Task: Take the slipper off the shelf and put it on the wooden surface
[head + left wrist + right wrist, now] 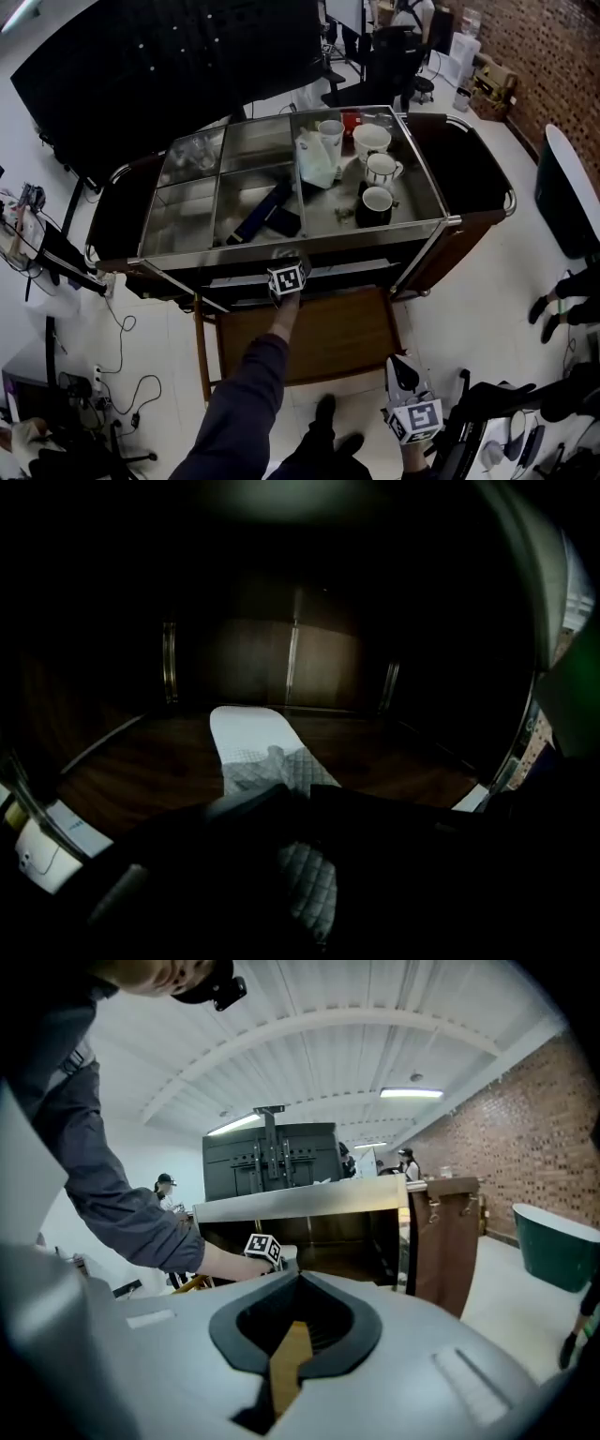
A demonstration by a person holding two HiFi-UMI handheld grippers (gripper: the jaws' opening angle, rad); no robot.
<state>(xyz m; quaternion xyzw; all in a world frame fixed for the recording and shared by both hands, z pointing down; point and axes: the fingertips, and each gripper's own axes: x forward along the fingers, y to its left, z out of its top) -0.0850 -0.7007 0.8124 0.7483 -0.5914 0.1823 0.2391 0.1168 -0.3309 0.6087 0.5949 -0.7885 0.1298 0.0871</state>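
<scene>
In the left gripper view a white quilted slipper lies on the dark shelf inside the cart. My left gripper is over its near end, with its dark jaws pinched together on the quilted upper. From the head view only the marker cube shows, at the shelf's front edge under the steel top. A low wooden surface stands just below and in front of the cart. My right gripper hangs low at the right, away from the cart, its jaws together with nothing between them.
The cart's steel top tray carries several cups, a white jug and dark flat items. Cables trail on the floor at the left. A person's shoes stand below the wooden surface.
</scene>
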